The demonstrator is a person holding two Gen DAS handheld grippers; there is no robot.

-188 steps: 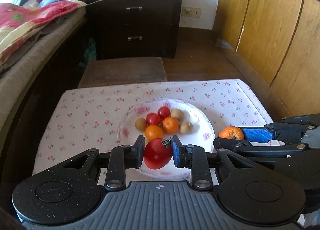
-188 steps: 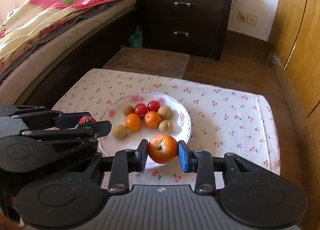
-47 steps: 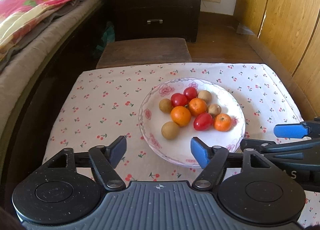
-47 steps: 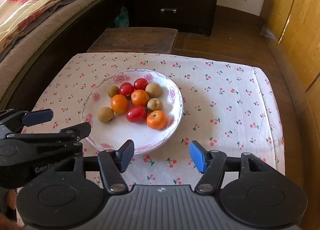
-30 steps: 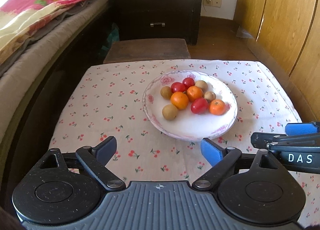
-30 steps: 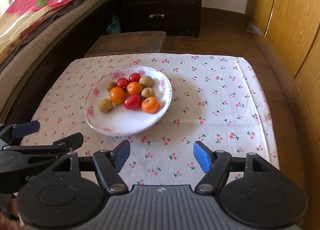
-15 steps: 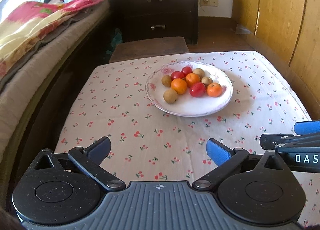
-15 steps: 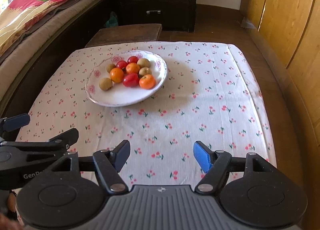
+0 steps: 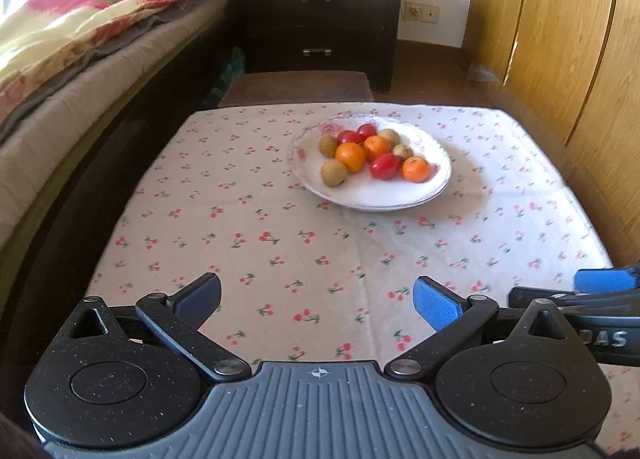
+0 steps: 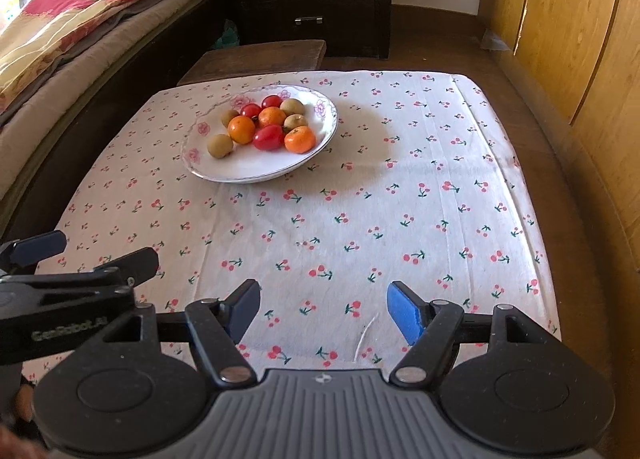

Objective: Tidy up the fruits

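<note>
- Resting on the white floral plate (image 9: pixel 436 183) are all the fruits in view; three oranges, three red tomatoes and four brown round fruits form one cluster toward the plate's far side; the plate stands on the far half of the cherry-print cloth (image 9: pixel 280 243).
- Progress, as a judgement: the gathering appears complete; no loose fruit lies on the cloth in either view; nothing evident is left to collect.
- Left gripper (image 9: pixel 316 299): jaws spread wide, nothing between them; it hangs over the near edge of the cloth, well apart from the plate.
- Right gripper (image 10: pixel 322 309): jaws apart at a moderate width, nothing between them; also over the near edge, well apart from the plate (image 10: pixel 256 173).
- Each gripper shows at the border of the other's view; the right one is cut off at the right edge of the left view; the left one at the left edge of the right view.
- Hard to make out: the kind of brown fruit (image 10: pixel 219 145); a thin pale thread-like mark (image 10: pixel 362 339) on the cloth near the right gripper.
- Hidden: the cloth area beneath both gripper bodies; only a sliver of a person's hand shows at the lower left corner of the right view.
</note>
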